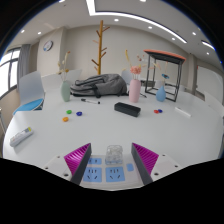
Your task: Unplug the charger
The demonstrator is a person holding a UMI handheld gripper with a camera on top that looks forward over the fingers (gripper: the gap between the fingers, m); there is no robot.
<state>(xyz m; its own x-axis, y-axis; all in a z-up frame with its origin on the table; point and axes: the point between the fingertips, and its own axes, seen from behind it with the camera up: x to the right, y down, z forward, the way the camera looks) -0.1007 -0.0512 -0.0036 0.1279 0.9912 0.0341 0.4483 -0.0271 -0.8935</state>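
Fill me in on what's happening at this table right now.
A person is holding a handheld gripper over a white table, and its fingers are open with nothing held. A small clear cube-like object sits on the table between the fingers. Beyond them lie a black rectangular block, a pink bottle, a grey bag and a few small coloured pieces. No charger or plug can be clearly made out, so the unplugging does not look started.

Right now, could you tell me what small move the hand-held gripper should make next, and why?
Probably close the hand-held gripper: its purple-padded fingers stand open, with the small translucent white charger block between them, gaps on both sides, so it is not yet gripped.
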